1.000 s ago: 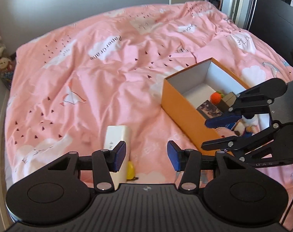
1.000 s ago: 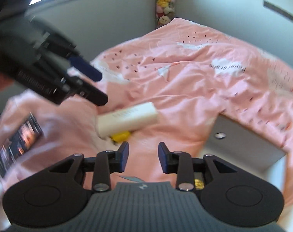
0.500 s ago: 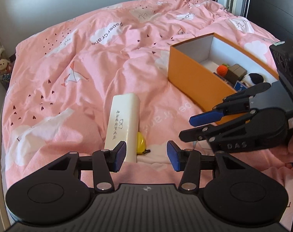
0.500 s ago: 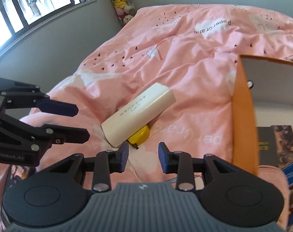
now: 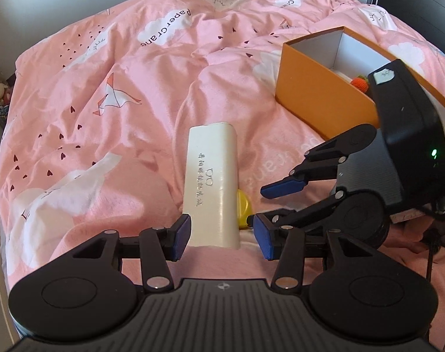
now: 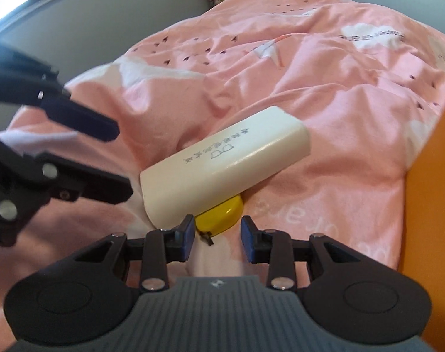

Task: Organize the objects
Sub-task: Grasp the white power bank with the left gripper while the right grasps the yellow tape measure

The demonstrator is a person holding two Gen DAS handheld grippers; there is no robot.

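Left gripper [image 5: 221, 236]: jaws apart, empty, straddling the near end of the long cream plastic case [image 5: 213, 183] at lower centre.
Right gripper [image 6: 217, 238]: parted, empty, before the small yellow plastic object [image 6: 222, 211].
Risk: closing may nudge the case, as it overlaps the yellow object.
Orange cardboard box [image 5: 316, 99]: upper right.

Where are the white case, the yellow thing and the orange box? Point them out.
white case [image 5: 212, 182]: left wrist view, top face by the printed text.
yellow thing [image 6: 221, 214]: right wrist view, the part showing from under the case.
orange box [image 5: 319, 99]: left wrist view, near outer wall.
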